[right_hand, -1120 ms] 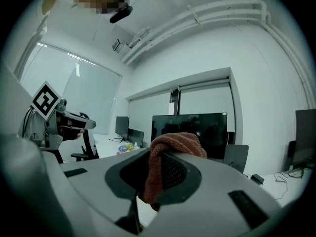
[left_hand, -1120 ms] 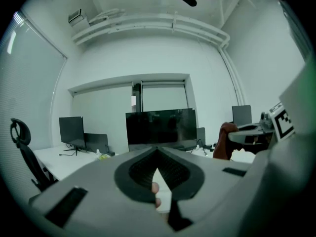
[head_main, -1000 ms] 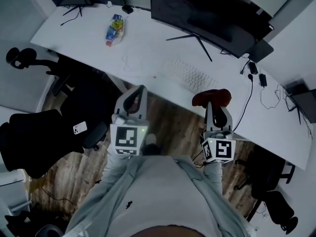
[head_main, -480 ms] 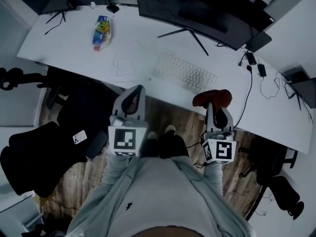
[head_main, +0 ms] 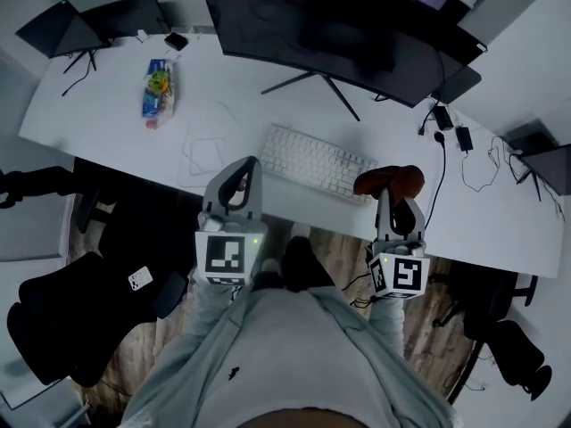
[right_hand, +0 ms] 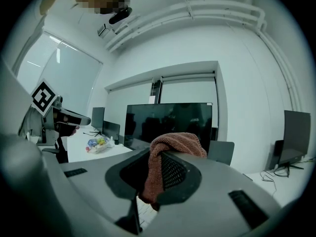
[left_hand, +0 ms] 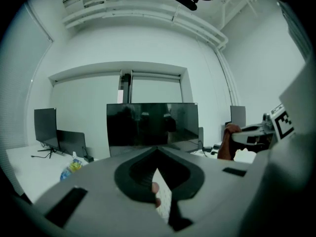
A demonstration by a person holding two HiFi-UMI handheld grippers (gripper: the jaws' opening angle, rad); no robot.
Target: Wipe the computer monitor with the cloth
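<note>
A wide black monitor [head_main: 339,34] stands at the back of the white desk [head_main: 107,105], its screen dark; it also fills the middle of the left gripper view [left_hand: 152,124] and right gripper view [right_hand: 170,120]. My right gripper [head_main: 393,188] is shut on a reddish-brown cloth [head_main: 387,180], which bunches over the jaw tips [right_hand: 170,144]. It hangs at the desk's front edge, right of the keyboard [head_main: 317,161]. My left gripper [head_main: 250,163] is shut and empty [left_hand: 158,151], just left of the keyboard. Both are well short of the screen.
A snack bag [head_main: 158,85] lies at the desk's left, with a small dark screen [head_main: 98,20] behind it. Cables and plugs [head_main: 451,127] trail at the right. A black chair [head_main: 62,319] with a phone [head_main: 140,279] on it stands at the lower left.
The person has stepped up to the desk: desk, keyboard and monitor have come closer and both grippers now reach the desk's front edge. The cloth stays in the right gripper.
</note>
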